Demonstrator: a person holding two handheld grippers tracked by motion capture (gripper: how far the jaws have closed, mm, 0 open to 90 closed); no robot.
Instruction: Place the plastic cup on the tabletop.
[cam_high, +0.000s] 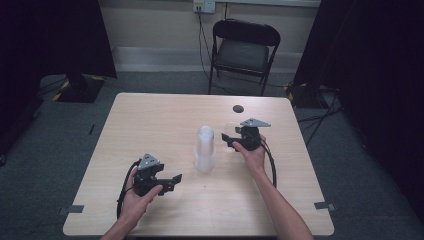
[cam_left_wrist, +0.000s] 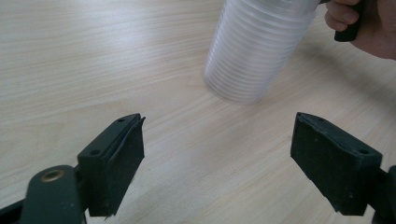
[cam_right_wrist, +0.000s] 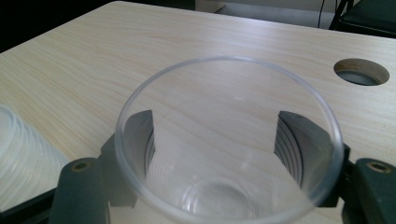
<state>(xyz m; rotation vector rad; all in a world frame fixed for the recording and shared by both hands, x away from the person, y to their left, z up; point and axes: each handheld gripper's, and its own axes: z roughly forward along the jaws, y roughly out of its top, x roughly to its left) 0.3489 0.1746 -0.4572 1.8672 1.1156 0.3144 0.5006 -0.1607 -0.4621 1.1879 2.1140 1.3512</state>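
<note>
Table (cam_high: 165, 115): pale wood-grain top, with a round cable hole (cam_high: 238, 108) near its far right corner.

Stack of clear cups (cam_high: 205, 149): ribbed, nested, standing about the middle of the table, slightly toward the right edge; in my left gripper view it rises just beyond the jaws, its top cut off.

My left gripper (cam_high: 172, 181): in my left hand near the front left part of the table, jaws pointing toward the stack. The jaws stand wide apart with nothing but bare tabletop between them.

My right gripper (cam_high: 229, 138): in my right hand just right of the stack, toward the right edge. The jaws sit either side of a single clear cup (cam_right_wrist: 229, 144), mouth toward the camera. The pads seem to press on its wall, though through the clear plastic I cannot be certain of contact on both sides. In the high view the cup shows only as a faint glint (cam_high: 231, 129) by the gripper.
</note>
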